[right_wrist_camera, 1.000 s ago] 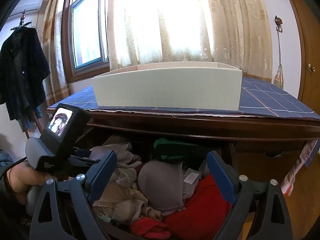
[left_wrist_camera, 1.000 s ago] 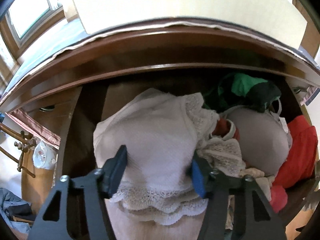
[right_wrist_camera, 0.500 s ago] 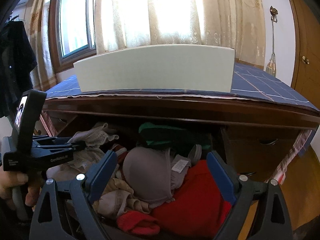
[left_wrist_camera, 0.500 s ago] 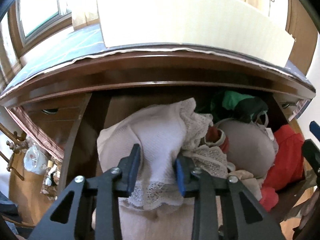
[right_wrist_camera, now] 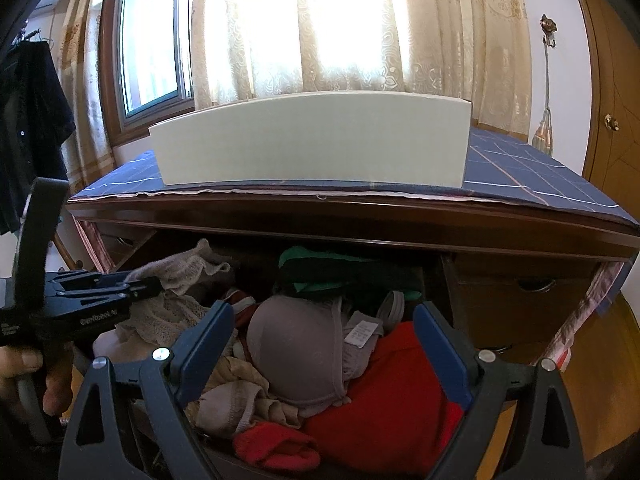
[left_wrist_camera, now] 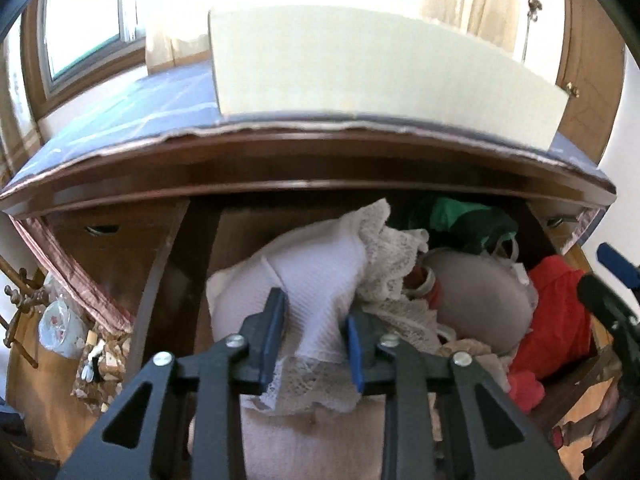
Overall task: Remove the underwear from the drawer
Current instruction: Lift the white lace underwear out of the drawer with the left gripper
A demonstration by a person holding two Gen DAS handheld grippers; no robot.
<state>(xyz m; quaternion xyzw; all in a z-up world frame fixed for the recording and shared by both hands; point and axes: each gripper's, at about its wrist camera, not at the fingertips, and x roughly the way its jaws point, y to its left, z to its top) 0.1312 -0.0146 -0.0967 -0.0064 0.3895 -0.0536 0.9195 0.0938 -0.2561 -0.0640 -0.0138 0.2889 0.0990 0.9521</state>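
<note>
Gripping was the step in hand — our left gripper (left_wrist_camera: 314, 340) had its blue-padded jaws drawn narrow on the white knitted undergarment with the lace trim (left_wrist_camera: 316, 276), and they had just been closing, with a fold of that cloth bunched between the pads. In the left wrist view the garment filled the lower middle of the frame, its lace hem spilling out below the pads and its body heaped toward the middle; it was partly raised but sat over the open dark wooden drawer (left_wrist_camera: 160, 280), not clear of it. From the right wrist view we saw the same gripper at the left edge, a hand (right_wrist_camera: 24, 376) around its handle, with the pale cloth rising ahead of its tip.

Our right gripper (right_wrist_camera: 324, 356) stood at the bottom of its own frame with its jaws wide and nothing between the pads, hovering over the grey padded bra (right_wrist_camera: 296, 352) and the red cloth (right_wrist_camera: 392, 384) at the drawer's lower right.

We judged the take-out begun but not finished. The next move called for a steady lift up and toward us, keeping the pinch firm — the lace looked apt to snag on the cream lace piece (left_wrist_camera: 400, 300) just beside it. The white rectangular box (right_wrist_camera: 312, 140) on the blue checked cloth in the upper middle looked a likely place to put it, though we could not be sure.
</note>
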